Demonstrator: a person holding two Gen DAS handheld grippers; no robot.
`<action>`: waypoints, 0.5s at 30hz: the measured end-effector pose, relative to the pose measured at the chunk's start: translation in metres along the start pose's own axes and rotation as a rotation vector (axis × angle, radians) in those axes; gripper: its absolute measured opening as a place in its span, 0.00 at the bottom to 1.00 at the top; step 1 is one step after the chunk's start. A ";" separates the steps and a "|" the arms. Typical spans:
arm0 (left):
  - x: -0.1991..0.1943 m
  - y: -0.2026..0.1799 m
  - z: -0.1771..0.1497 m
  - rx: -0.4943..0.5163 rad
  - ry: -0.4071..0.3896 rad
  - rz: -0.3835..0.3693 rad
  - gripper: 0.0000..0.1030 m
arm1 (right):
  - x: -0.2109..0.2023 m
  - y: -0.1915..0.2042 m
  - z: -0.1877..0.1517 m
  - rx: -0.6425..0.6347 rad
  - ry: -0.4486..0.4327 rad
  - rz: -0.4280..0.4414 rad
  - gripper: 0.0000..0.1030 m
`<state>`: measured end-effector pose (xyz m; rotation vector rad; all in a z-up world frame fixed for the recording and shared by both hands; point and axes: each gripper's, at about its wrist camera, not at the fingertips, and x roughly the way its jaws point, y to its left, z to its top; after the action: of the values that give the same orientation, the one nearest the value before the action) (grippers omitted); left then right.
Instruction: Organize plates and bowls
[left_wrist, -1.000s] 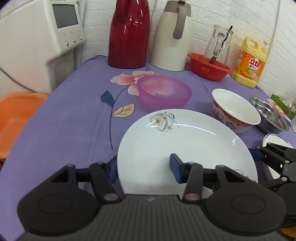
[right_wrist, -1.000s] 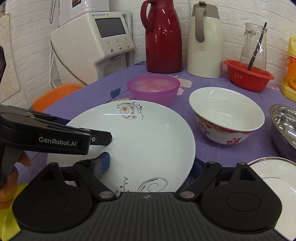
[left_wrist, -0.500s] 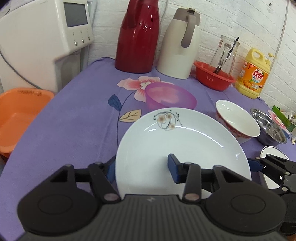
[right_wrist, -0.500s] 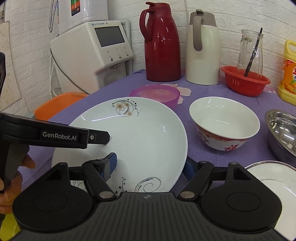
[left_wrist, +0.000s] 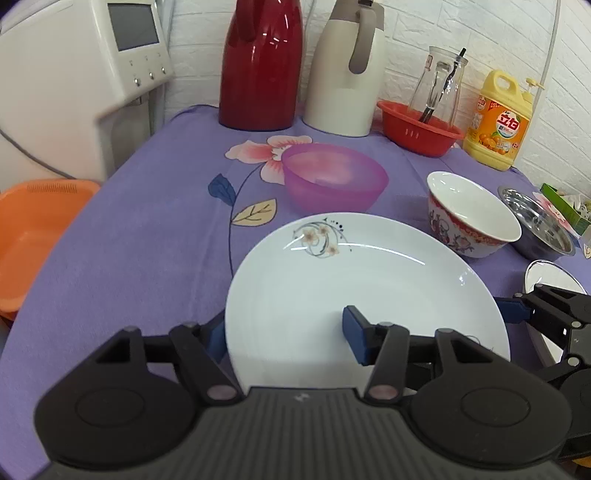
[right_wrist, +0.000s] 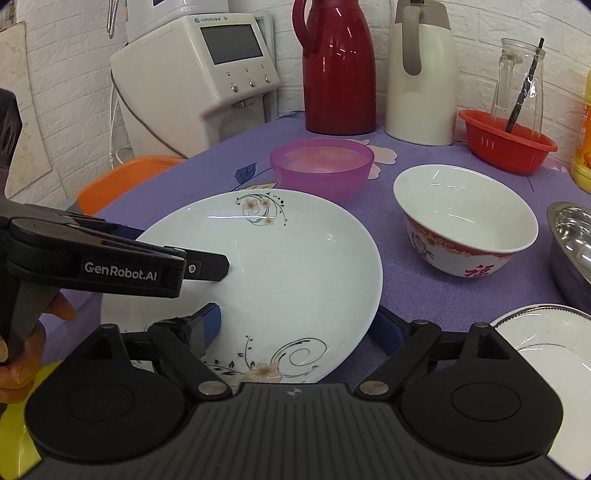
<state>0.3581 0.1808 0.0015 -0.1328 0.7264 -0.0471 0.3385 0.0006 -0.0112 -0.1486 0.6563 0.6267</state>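
Observation:
A large white plate with flower prints (left_wrist: 369, 291) (right_wrist: 280, 273) is held above the purple tablecloth by both grippers. My left gripper (left_wrist: 284, 332) is shut on its left rim, one finger on top and one underneath. My right gripper (right_wrist: 299, 325) is shut on its right rim in the same way. Beyond the plate stand a pink plastic bowl (left_wrist: 334, 181) (right_wrist: 321, 166), a white bowl with a red pattern (left_wrist: 472, 216) (right_wrist: 465, 218), a steel bowl (left_wrist: 539, 229) (right_wrist: 572, 240) and a small white plate (right_wrist: 546, 350) at the right.
At the back stand a red thermos (left_wrist: 260, 62), a white thermos (left_wrist: 345, 70), a red basket holding a glass jug (left_wrist: 421, 127) and a yellow detergent bottle (left_wrist: 498, 122). A white appliance (left_wrist: 74, 74) and an orange basin (left_wrist: 33, 236) are at the left.
Both grippers have lifted the large plate a little off the cloth and drawn it back toward me; the bowls behind it now show more fully.

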 end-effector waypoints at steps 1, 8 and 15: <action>0.000 -0.001 0.000 -0.004 -0.004 0.004 0.51 | 0.000 0.001 0.000 -0.006 -0.004 0.001 1.00; -0.018 -0.004 0.010 -0.046 -0.051 -0.006 0.48 | -0.015 0.007 0.008 -0.021 -0.050 -0.044 1.00; -0.046 -0.019 0.010 -0.032 -0.068 0.046 0.49 | -0.036 0.013 0.014 0.000 -0.079 -0.053 1.00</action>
<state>0.3304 0.1668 0.0423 -0.1475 0.6622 0.0132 0.3162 -0.0023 0.0221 -0.1395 0.5743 0.5790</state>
